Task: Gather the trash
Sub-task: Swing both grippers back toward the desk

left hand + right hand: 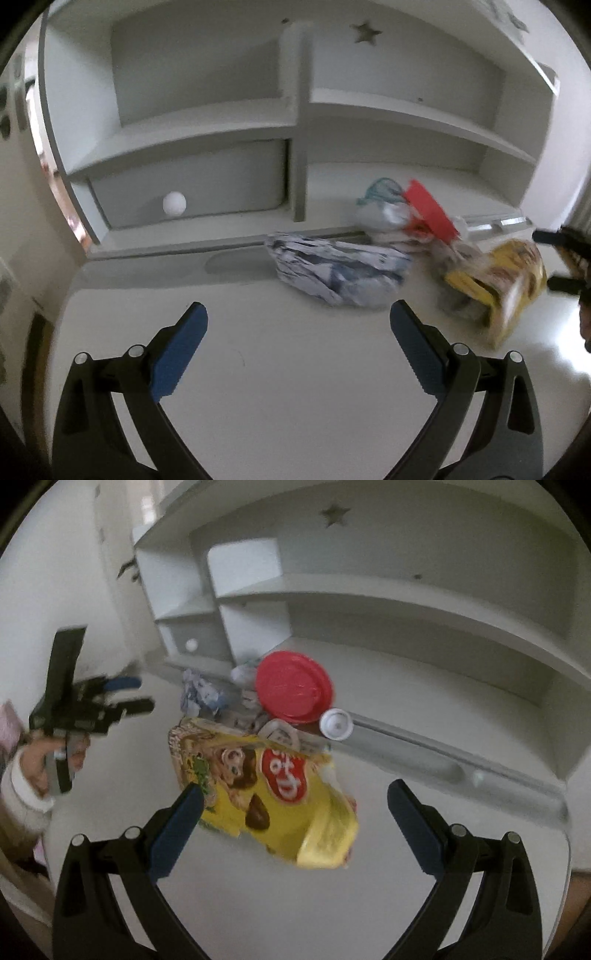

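We see the trash heaped on a white desk (258, 369), close to the foot of a white shelf unit (299, 122). The yellow snack bag (266, 790) is crumpled, printed with a cartoon animal and a red oval label, and lies nearest our right gripper (295, 794). Behind it sits a red round lid (293, 686), tilted up on edge, with a small white cap (336, 724) just beside it. Farther left lies a crumpled blue-and-white wrapper (340, 269), and behind that a pale wad with teal netting (380, 203), though blur hides what it is.

The shelf compartments that we can see hold nothing but a white ball (174, 203), which rests in the lower left one.

Our right gripper has its fingers spread wide, the left fingertip against the bag's edge, nothing clamped. Our left gripper (299, 317) is likewise spread wide above the bare desk, just short of the blue-and-white wrapper.
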Demonstrator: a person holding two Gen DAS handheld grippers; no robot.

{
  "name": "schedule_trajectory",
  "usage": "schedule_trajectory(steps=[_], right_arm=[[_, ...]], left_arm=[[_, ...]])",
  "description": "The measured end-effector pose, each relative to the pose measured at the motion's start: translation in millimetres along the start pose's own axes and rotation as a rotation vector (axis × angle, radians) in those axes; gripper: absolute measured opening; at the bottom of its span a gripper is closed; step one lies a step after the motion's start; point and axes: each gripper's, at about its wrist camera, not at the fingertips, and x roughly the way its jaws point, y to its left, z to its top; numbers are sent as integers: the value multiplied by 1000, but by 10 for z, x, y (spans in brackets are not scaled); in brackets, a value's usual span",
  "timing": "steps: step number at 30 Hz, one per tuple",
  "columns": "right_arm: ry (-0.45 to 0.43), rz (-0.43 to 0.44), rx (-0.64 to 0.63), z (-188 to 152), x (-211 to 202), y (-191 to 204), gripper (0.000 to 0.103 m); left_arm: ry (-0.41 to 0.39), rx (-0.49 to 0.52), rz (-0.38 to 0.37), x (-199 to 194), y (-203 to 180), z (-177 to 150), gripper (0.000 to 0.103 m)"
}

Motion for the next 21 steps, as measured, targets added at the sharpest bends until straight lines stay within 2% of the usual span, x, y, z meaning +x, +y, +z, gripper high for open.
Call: schedule_trajectory(steps=[2,4,7,12,17,19,21], right_arm=[[62,-54,-5,41,181,-24,96],[108,-15,38,-6,257,-52,96],[99,35,56,-120,205,18,96],[95,58,23,-283,-15,336,96],[119,92,-3,-372,-137,686,96],[136,55,-34,-399,-128,808,96],[150,-26,-62,-431,-124,869,96]], left_arm=[[4,-15,-4,0,33,-75,96],[-3,-15,16,-11,29,-106,96],[-5,-28,12,16,77,-133,96],[-18,-32,-14,-54,82,-103,96],[-38,-4,19,-206,115,-133,97],[-44,4,39,-221,137,-127,97],[-43,2,46,-282,196,-135,97]])
